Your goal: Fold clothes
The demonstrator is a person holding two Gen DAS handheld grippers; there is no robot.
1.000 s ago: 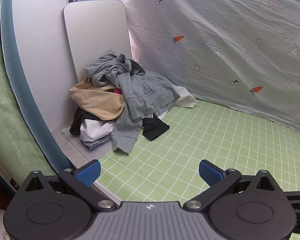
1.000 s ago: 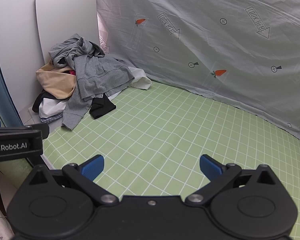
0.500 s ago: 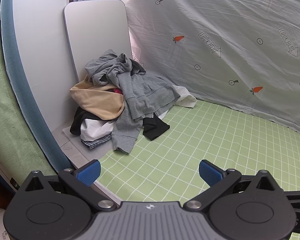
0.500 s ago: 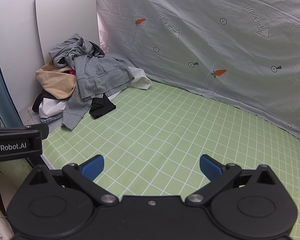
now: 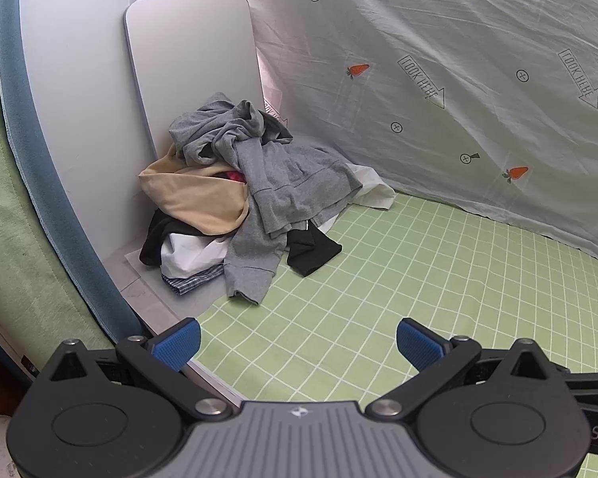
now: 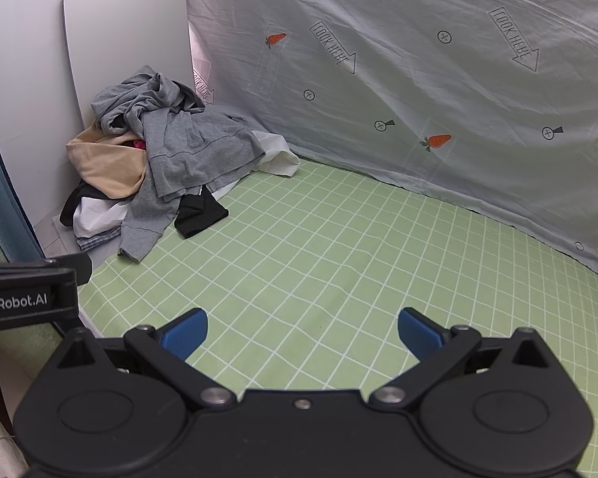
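A heap of clothes (image 5: 255, 187) (image 6: 167, 151) lies in the far left corner of a green checked sheet (image 5: 398, 279) (image 6: 339, 247). A grey sweatshirt (image 5: 291, 183) drapes over the top, with a beige garment (image 5: 195, 199), a black piece (image 5: 313, 253), white cloth (image 5: 191, 253) and a checked fabric under it. My left gripper (image 5: 297, 344) hovers open near the sheet's front edge, well short of the heap, nothing between its blue pads. My right gripper (image 6: 302, 330) is open too, empty, over the bare sheet. The left gripper's body (image 6: 28, 294) shows at the right wrist view's left edge.
A grey rounded board (image 5: 191, 71) leans upright behind the heap. A pale sheet printed with carrots and arrows (image 5: 458, 79) hangs along the back. A blue-edged green cloth (image 5: 16, 207) curves along the left side. Bare checked sheet stretches to the right of the heap.
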